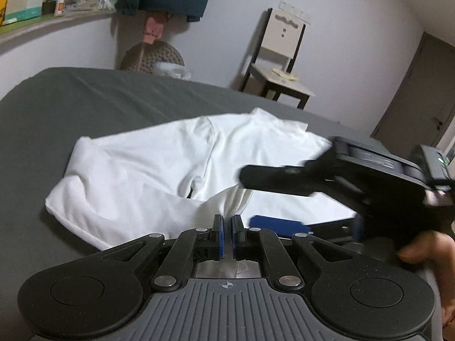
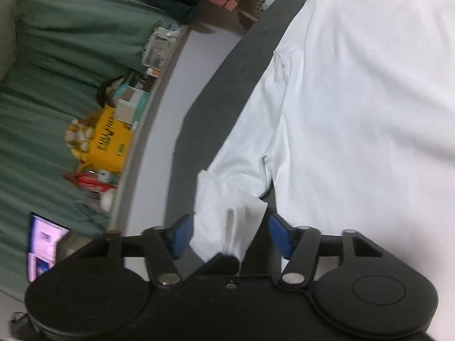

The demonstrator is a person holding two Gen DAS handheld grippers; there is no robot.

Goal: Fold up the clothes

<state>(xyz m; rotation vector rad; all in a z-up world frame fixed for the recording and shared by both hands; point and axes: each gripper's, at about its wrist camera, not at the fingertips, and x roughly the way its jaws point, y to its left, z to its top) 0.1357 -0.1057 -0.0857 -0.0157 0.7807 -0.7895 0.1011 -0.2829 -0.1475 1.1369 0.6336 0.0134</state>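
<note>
Your big matte grey bed sheet [image 1: 85,108] stretches out flat ahead of both claws, and the soft white shirt [image 1: 159,159] lies rumpled on it right in front of your left gripper [image 1: 226,237], one sleeve folded over the body. That left gripper's blue pads are pinched narrow on a gathered ridge of the shirt's fabric. Just to its right, your right gripper [image 2: 230,234] is rolled sideways, jaws spread, with a bunched cloth fold between the blue pads [image 2: 280,234] but not squeezed.

Two close wrist views, both over white shirt [image 1: 159,159], one rolled sideways.
</note>
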